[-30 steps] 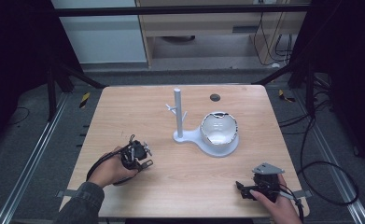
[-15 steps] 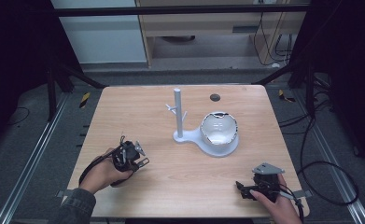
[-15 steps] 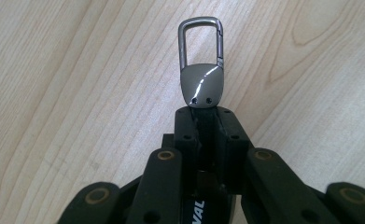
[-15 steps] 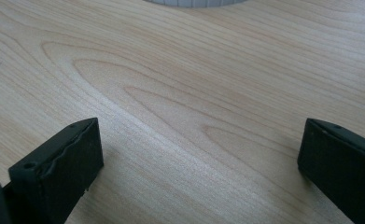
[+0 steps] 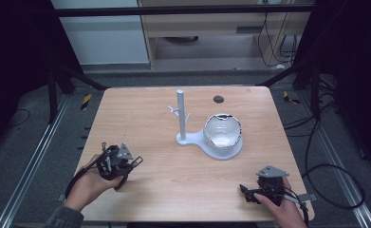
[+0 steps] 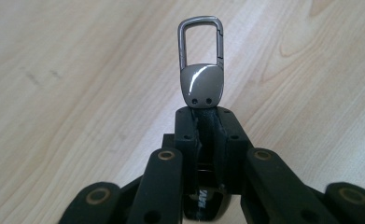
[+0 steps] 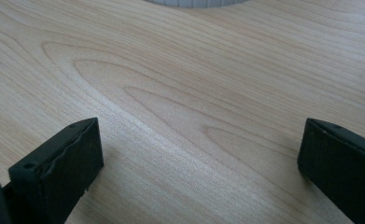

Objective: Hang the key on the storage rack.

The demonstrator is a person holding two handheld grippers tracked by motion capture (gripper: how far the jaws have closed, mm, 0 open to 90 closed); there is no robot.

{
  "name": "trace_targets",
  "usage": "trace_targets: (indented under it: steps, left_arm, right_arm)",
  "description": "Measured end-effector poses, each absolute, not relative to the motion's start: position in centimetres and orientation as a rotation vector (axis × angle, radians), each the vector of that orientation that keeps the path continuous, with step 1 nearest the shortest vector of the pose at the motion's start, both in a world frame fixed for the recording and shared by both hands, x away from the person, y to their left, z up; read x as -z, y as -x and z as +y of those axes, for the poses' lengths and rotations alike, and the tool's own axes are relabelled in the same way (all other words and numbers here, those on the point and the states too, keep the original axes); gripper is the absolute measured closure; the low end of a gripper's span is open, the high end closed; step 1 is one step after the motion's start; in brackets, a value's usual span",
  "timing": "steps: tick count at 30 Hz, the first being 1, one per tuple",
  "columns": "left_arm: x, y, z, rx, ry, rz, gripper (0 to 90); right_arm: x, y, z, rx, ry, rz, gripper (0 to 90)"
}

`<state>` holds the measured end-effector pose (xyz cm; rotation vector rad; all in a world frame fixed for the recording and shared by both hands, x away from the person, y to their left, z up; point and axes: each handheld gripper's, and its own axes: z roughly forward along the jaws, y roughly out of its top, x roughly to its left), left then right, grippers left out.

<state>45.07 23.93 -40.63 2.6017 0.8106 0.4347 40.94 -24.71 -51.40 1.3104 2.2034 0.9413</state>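
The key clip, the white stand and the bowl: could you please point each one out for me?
key clip (image 6: pixel 200 65), left gripper view, on its metal body just under the loop.
white stand (image 5: pixel 180 114), high view, on its upright post.
bowl (image 5: pixel 234 137), high view, on its rim.

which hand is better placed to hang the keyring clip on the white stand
Left. The left tongs are already shut on the keyring clip, its loop free beyond the jaws. The right tongs sit open at the table's near edge, though neither is close to the white stand.
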Motion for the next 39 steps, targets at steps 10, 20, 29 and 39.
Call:
trace_targets:
  steps: [10, 20, 29, 39]
  left_arm:
    - [39.7, -42.9, 25.8, -0.546, -2.400, 0.820, 80.9]
    - [38.5, -42.3, 25.6, -0.582, -2.288, 0.854, 80.9]
    - [38.0, -42.9, 23.6, -0.631, -2.200, 0.879, 80.9]
    - [37.6, -43.5, 21.9, -0.643, -2.123, 0.890, 80.8]
  right_arm:
    - [51.4, -40.9, -24.7, -0.941, -1.310, 2.203, 0.4]
    - [51.4, -40.9, -24.7, -0.941, -1.310, 2.203, 0.4]
    - [51.4, -40.9, -24.7, -0.940, -1.310, 2.203, 0.4]
    - [51.4, -40.9, -24.7, -0.941, -1.310, 2.204, 0.4]
